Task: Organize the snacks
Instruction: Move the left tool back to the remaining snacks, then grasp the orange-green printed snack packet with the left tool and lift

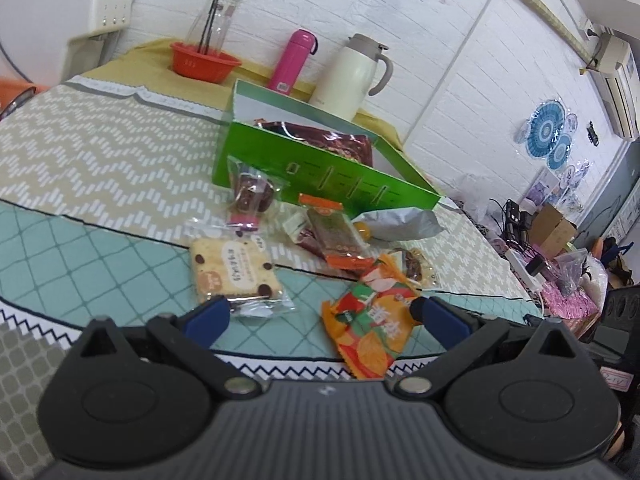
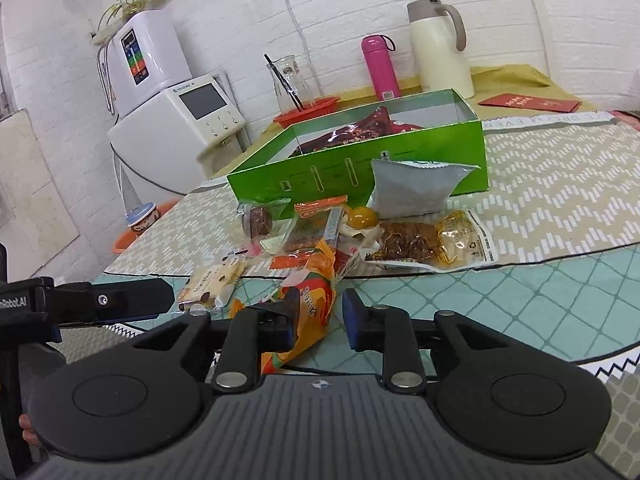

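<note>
On patterned tablecloth [image 1: 100,152], snacks; white brick wall [image 1: 400,8] behind.

box [image 2: 360,168] behind snack pile [image 2: 360,236] | jug [image 2: 438,48], flask [image 2: 380,68] behind box

Green box [image 1: 320,168] front wall hides most of dark-red bag [image 1: 336,140]; pkg print too small to read.

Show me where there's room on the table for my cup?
Bare cloth lies left of the green box and the cookie pack, and right of the peanut-brittle pack. It is crowded in front of the box, where snacks pile around the orange chip bag.
</note>
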`<state>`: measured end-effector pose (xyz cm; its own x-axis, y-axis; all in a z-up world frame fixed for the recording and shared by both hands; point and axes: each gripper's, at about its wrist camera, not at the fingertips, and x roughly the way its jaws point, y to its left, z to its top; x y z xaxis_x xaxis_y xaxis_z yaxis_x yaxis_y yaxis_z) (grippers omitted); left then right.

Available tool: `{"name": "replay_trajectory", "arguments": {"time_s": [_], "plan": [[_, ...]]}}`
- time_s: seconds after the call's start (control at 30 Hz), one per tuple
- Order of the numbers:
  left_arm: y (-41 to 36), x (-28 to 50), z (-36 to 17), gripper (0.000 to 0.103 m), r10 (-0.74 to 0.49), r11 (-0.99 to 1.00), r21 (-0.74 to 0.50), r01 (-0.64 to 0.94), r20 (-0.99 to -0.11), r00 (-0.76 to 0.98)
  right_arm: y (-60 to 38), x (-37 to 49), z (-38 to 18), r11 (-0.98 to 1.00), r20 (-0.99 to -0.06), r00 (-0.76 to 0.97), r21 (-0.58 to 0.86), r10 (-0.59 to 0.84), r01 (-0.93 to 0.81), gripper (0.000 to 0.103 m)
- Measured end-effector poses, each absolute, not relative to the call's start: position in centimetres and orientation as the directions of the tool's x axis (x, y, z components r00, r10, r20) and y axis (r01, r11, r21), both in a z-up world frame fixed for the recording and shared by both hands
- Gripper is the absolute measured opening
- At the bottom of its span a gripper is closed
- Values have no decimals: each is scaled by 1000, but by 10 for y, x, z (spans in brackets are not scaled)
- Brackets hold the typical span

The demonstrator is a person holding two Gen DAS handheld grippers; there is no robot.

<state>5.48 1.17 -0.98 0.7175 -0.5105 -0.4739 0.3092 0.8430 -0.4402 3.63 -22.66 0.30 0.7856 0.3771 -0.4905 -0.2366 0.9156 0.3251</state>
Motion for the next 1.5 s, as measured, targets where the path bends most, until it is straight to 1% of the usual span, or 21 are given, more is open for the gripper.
{"name": "replay_trajectory", "arguments": {"time_s": [0.07,0.1,0.13,0.17,0.2,0.23,0.3,0.47,0.5,0.53,0.57,0.67,0.73,0.8,0.87,0.9,0.97,1.03,1.1,1.37,1.5], "plan": [[6,54,-10,102,-531,834,-436,337,-468,707,-225,39,0,921,-499,784,312,369,-234,45],[3,54,-10,98,-540,830,-433,351,-469,699,-226,40,-2,916,-502,778,324,377,-235,42],[0,55,-11,88,-548,827,-431,361,-475,689,-227,40,-3,911,-505,771,335,389,-241,32],[-3,57,-14,79,-563,819,-435,374,-482,671,-229,40,-5,906,-504,766,345,400,-246,24],[-5,59,-16,64,-572,814,-442,377,-494,654,-231,38,-5,904,-504,763,350,404,-247,23],[-8,62,-19,59,-579,810,-450,376,-505,640,-232,37,-6,904,-505,763,347,403,-249,22],[-13,68,-26,59,-585,806,-461,372,-521,622,-233,33,-5,904,-504,762,344,406,-254,21],[-23,73,-31,42,-585,809,-440,390,-530,614,-235,28,-6,903,-502,763,346,408,-255,21],[-25,75,-31,28,-587,807,-439,395,-534,608,-235,28,-6,902,-501,763,346,409,-256,21],[-26,76,-32,19,-590,806,-439,397,-540,601,-235,27,-6,903,-502,763,345,409,-257,22],[-26,76,-32,14,-581,813,-429,394,-540,609,-235,27,-6,903,-501,763,344,407,-256,22],[-26,77,-33,14,-581,813,-428,396,-540,609,-231,27,-4,914,-511,763,306,395,-267,25],[-26,77,-33,14,-583,811,-429,397,-538,609,-230,28,-3,919,-513,768,289,385,-267,38],[-26,78,-34,14,-586,809,-435,396,-534,610,-229,30,-2,925,-511,775,272,373,-266,41],[-25,79,-35,14,-588,807,-442,392,-529,612,-229,33,-4,921,-510,771,281,381,-269,41],[-25,79,-35,14,-588,806,-445,390,-527,614,-229,34,-6,918,-513,766,292,388,-269,41],[-26,80,-35,14,-581,811,-440,386,-528,619,-230,35,-8,910,-508,762,315,401,-269,36],[-28,78,-33,12,-573,817,-432,382,-532,623,-228,33,-6,915,-512,764,305,393,-266,26],[-28,76,-27,12,-580,812,-436,389,-520,627,-227,31,-1,920,-510,771,287,382,-266,22],[-16,90,14,11,-589,801,-420,426,-426,687,-223,43,35,915,-415,819,250,396,-316,20],[-12,109,39,11,-568,816,-376,439,-379,731,-217,67,54,913,-359,842,229,402,-338,20]]}}
